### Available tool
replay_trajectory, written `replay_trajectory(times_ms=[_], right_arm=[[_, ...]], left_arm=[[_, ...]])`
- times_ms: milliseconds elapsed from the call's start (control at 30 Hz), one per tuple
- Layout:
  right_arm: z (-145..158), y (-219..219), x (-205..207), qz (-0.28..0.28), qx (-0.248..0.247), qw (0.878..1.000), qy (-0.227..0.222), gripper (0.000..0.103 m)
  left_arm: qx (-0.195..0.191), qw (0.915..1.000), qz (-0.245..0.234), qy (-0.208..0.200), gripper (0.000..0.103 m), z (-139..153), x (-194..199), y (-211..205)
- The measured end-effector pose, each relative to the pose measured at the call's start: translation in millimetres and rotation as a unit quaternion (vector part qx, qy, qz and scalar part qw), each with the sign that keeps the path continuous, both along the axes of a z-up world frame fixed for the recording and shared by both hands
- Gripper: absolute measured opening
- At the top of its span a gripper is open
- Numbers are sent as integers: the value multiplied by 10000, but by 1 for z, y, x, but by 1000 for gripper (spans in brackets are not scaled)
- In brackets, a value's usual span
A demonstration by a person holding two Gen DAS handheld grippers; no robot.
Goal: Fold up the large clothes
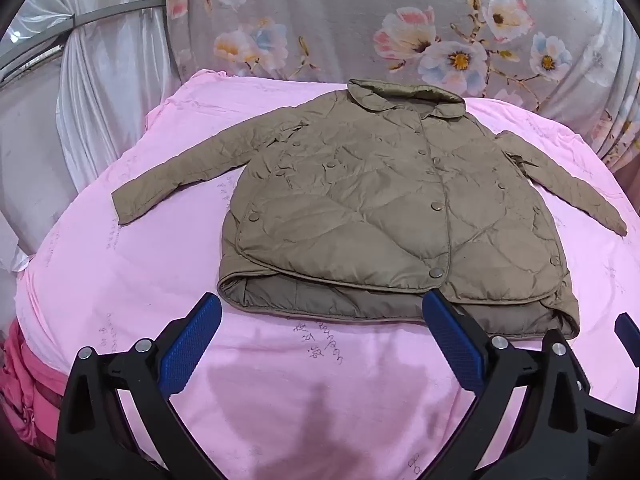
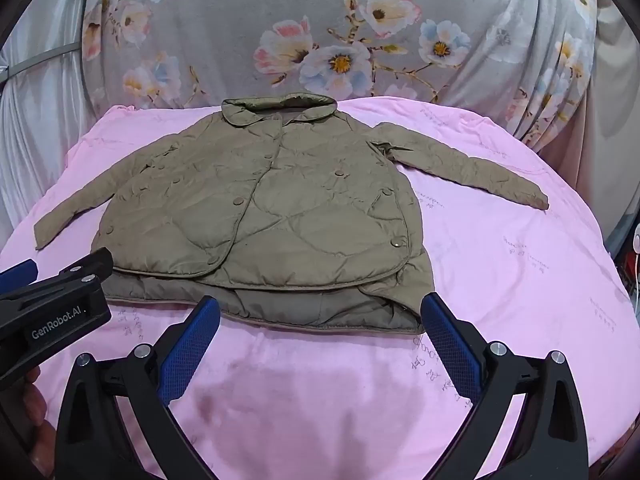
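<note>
An olive-brown quilted jacket (image 1: 360, 204) lies flat, front up and buttoned, on a pink sheet (image 1: 120, 280), collar at the far side and both sleeves spread out. It also shows in the right wrist view (image 2: 272, 216). My left gripper (image 1: 320, 320) is open and empty, hovering just before the jacket's near hem. My right gripper (image 2: 320, 320) is open and empty, also just before the hem. The left gripper's body shows at the left of the right wrist view (image 2: 56, 304).
The pink sheet (image 2: 520, 280) covers a rounded surface. A grey floral cloth (image 1: 400, 20) hangs behind it, and white curtain fabric (image 1: 80, 100) hangs at the left. Darker pink cloth (image 1: 20, 380) bunches at the near left edge.
</note>
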State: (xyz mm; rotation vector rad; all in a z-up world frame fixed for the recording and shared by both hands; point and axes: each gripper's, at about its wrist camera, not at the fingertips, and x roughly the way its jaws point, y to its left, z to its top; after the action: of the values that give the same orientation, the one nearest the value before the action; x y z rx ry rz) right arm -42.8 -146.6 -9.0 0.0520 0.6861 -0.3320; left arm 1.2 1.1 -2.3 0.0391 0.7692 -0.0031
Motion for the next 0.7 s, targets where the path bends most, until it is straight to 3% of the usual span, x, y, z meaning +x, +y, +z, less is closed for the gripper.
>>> replay_trajectory(times_ms=[700], right_arm=[[-3, -1, 1, 0, 44, 10000, 22, 98]], left_arm=[[161, 9998, 150, -24, 98, -4, 0, 2]])
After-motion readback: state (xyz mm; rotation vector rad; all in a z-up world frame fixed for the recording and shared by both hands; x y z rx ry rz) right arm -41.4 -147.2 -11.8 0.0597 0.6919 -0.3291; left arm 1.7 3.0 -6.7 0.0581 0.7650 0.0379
